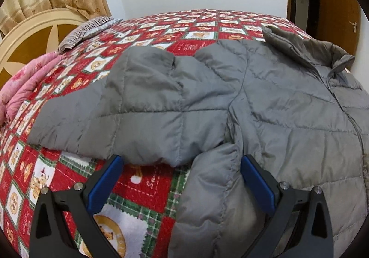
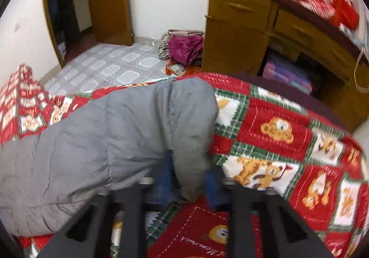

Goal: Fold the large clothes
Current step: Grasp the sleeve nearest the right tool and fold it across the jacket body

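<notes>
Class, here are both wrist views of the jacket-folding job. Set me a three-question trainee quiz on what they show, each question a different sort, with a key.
1. True or false: the left claw is clamped on the grey jacket.
2. Multiple choice: what lies between the right claw's blue fingers? A) a pillow B) a sleeve end of the grey jacket C) nothing
3. Fill in: the jacket lies spread on a red patchwork ____ printed with bears.

Key:
1. False; the left claw stands wide open, with a jacket fold lying between its fingers.
2. B; the fingers sit close against the sleeve end.
3. quilt
</notes>
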{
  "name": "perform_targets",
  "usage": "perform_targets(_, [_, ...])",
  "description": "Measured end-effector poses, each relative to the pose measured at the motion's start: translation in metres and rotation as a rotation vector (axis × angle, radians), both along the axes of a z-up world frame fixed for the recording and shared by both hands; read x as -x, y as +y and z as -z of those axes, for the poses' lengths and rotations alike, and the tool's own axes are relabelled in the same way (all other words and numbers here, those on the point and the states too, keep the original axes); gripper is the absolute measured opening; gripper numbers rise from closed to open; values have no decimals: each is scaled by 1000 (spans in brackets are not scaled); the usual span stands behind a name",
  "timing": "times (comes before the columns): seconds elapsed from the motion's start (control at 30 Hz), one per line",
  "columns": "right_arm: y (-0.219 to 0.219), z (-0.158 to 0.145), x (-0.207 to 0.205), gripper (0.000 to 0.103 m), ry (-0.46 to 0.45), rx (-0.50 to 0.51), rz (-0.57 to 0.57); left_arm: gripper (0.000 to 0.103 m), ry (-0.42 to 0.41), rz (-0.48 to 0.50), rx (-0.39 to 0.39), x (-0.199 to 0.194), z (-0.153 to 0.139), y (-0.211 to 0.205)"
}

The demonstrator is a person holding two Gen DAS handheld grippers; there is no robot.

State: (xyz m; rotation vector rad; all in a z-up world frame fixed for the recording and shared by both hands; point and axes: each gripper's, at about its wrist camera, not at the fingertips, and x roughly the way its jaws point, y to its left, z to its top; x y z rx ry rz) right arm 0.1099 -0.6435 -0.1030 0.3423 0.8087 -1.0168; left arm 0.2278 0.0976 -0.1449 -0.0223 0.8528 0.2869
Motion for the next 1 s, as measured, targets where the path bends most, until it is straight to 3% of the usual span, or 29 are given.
perform_targets(0.17, [43,-56,-3,12,-81,129,-156,103,-15,-7,41,8,-5,9])
perform_targets(0.3, [124,-113,-22,12,-138,229,-396,103,-36,2,34,25,-18,8])
perform_targets(0.5, [273,-151,-57,12,-184,268,-755,103,-74,24,86,44,-43,22])
perform_targets(0.73, [437,-115,-99,12,-189,162,-1080,103,-130,-7,142,54,-57,57])
perform_targets(0.87, [507,-71,-120,12,-170,43,-1189,103,-130,-27,147,58,-53,74])
perform_targets(1.0, [552,-27,-143,12,-136,1,-1241,103,-132,-46,145,61,-50,90])
